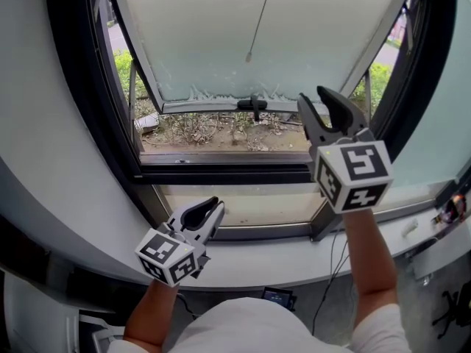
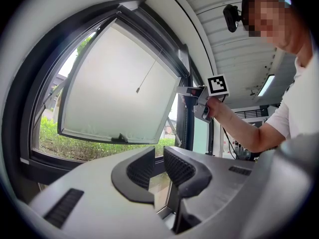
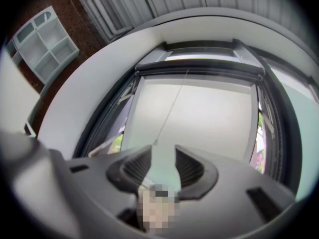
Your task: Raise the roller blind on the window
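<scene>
The white roller blind (image 1: pixel 221 28) hangs down over the tilted-out window sash. A thin pull cord (image 1: pixel 262 13) runs down in front of it and ends in a small weight (image 1: pixel 249 57). My right gripper (image 1: pixel 314 95) is raised at the sash's lower right corner, open, with nothing between its jaws. In the right gripper view the cord (image 3: pixel 172 106) ends just above the right gripper (image 3: pixel 163 156). My left gripper (image 1: pixel 212 206) sits low over the sill, jaws slightly apart and empty. The left gripper view shows the blind (image 2: pixel 114 83), the cord's end (image 2: pixel 137 90) and the right gripper (image 2: pixel 185 90).
A black handle (image 1: pixel 254 107) sits at the middle of the sash's bottom rail. The white sill (image 1: pixel 280 259) runs below, with cables (image 1: pixel 333 267) hanging over its front edge. Weeds and bare ground (image 1: pixel 213 127) lie outside. A white shelf unit (image 3: pixel 42 39) stands indoors.
</scene>
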Available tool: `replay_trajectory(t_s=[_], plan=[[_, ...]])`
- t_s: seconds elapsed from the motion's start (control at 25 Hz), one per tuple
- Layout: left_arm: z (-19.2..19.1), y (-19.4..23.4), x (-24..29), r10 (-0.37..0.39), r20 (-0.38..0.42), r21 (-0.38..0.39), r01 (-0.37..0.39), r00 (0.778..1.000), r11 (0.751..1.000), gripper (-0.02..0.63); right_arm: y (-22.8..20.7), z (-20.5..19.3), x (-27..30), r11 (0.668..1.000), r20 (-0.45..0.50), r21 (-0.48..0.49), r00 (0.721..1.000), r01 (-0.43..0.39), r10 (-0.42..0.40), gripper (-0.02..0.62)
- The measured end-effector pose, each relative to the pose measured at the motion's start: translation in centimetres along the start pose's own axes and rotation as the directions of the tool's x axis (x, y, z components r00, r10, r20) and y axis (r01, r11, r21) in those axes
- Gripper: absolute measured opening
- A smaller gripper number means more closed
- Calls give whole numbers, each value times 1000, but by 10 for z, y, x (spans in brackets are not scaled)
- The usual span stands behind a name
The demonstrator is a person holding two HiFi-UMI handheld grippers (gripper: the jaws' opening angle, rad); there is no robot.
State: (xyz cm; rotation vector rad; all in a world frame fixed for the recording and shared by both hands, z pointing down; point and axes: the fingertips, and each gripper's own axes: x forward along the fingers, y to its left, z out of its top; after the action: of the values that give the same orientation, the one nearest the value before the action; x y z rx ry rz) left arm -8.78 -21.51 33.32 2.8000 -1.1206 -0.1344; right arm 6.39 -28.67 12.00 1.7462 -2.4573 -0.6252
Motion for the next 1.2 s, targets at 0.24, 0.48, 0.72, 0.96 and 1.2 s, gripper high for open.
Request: replay_trajectory(t_s=[0.24, 0.48, 0.72, 0.96, 1.2], plan=[[-2, -2, -3, 3, -2, -5, -3, 1000, 1000, 69, 5, -12, -5, 1000, -16, 16, 1000, -14, 14, 138], [-3, -5, -5, -1, -1, -14, 1, 1000, 1000, 69, 9, -23, -13, 998, -27, 59, 999, -30, 31, 138], [-1, -12, -8, -19, 13, -37, 20, 1000, 999, 69, 11, -30, -31, 998, -23, 59, 1000, -12, 13, 138], [2, -24, -9, -35, 26, -59, 36, 999, 998, 69, 19, -50, -52, 992, -28, 122, 999, -22, 26, 137], [-5, -30, -8, -43, 20, -89, 44, 999, 995, 69, 29, -80, -64, 983, -73, 178, 996, -31, 45, 135]])
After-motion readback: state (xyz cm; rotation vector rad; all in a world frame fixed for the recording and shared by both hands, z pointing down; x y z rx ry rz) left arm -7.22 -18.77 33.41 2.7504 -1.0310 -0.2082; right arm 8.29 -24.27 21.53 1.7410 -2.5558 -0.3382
